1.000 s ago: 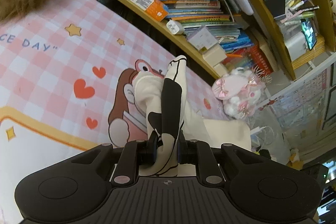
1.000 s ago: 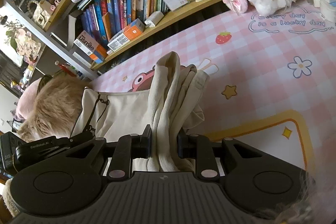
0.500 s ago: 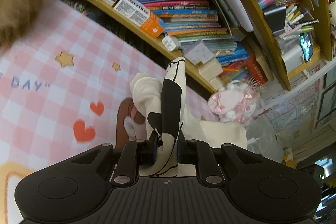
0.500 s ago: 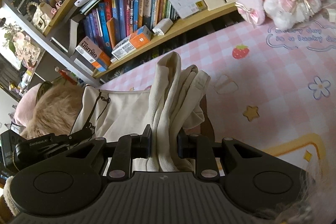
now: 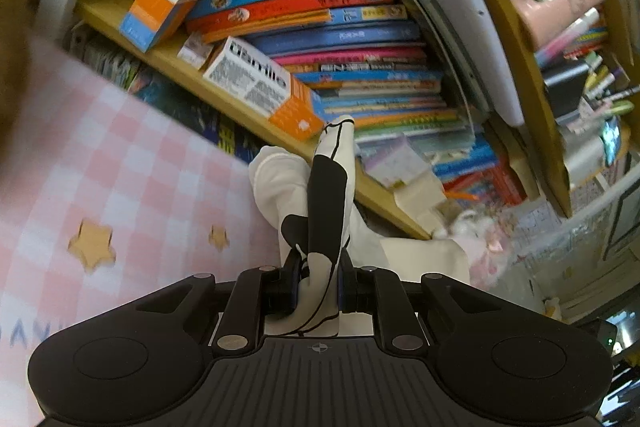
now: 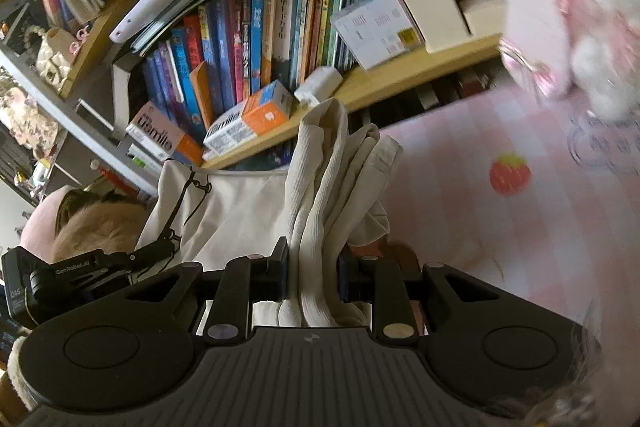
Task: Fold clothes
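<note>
A cream garment with a black print [image 5: 326, 195] is bunched between the jaws of my left gripper [image 5: 318, 287], which is shut on it. The same garment shows in the right wrist view as ribbed cream cloth [image 6: 320, 227], pinched in my right gripper [image 6: 312, 279], also shut. The cloth spans between the two grippers [image 6: 240, 211], held up above the pink checked mat [image 5: 120, 187]. The left gripper [image 6: 80, 279] shows at the lower left of the right wrist view.
A wooden bookshelf [image 5: 224, 95] packed with books and boxes stands close behind the mat. A pink and white plush toy [image 6: 568, 19] sits at the far right of the mat [image 6: 520, 227]. A furry tan object [image 6: 100, 231] lies at the left.
Both grippers have moved toward the bookshelf with the garment still clamped; the shelf and books loom larger, and the mat's dog print has slid out of sight.
</note>
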### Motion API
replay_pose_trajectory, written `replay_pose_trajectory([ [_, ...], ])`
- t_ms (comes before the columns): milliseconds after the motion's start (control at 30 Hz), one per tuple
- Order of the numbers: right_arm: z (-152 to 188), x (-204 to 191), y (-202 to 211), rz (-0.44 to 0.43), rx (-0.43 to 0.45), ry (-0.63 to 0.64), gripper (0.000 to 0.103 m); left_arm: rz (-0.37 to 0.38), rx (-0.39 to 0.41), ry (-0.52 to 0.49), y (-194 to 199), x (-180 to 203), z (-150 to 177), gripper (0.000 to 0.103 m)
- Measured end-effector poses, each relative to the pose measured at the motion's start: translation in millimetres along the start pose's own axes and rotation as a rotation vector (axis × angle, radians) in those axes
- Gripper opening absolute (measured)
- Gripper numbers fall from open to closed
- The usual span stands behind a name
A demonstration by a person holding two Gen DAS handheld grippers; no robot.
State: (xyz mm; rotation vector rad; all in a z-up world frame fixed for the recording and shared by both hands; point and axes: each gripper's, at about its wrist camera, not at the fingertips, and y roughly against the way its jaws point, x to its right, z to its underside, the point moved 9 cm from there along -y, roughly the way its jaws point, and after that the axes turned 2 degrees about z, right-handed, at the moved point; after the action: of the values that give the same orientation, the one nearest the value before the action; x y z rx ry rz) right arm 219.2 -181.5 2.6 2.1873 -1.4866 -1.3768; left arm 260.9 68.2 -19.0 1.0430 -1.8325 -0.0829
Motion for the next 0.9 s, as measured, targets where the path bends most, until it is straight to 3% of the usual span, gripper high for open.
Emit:
replay_pose_trajectory([
  [400,-57,19,-61,-0.004,0.004,0.031,0.021,0.009,0.035,0.021,-45,-19,-33,0.015],
  [667,-54,45,-90,0.012,0.003,0.059,0.022,-0.034,0.041,0.065,-63,-45,-26,0.016],
  [767,-48,57,-103,0.055,-0.017,0.046,0.027,-0.034,0.039,0.105,-63,-55,-22,0.019],
  [900,-44,70,-104,0.033,-0.006,-0.028,0.036,-0.057,0.021,0.134,-66,-65,-18,0.026],
])
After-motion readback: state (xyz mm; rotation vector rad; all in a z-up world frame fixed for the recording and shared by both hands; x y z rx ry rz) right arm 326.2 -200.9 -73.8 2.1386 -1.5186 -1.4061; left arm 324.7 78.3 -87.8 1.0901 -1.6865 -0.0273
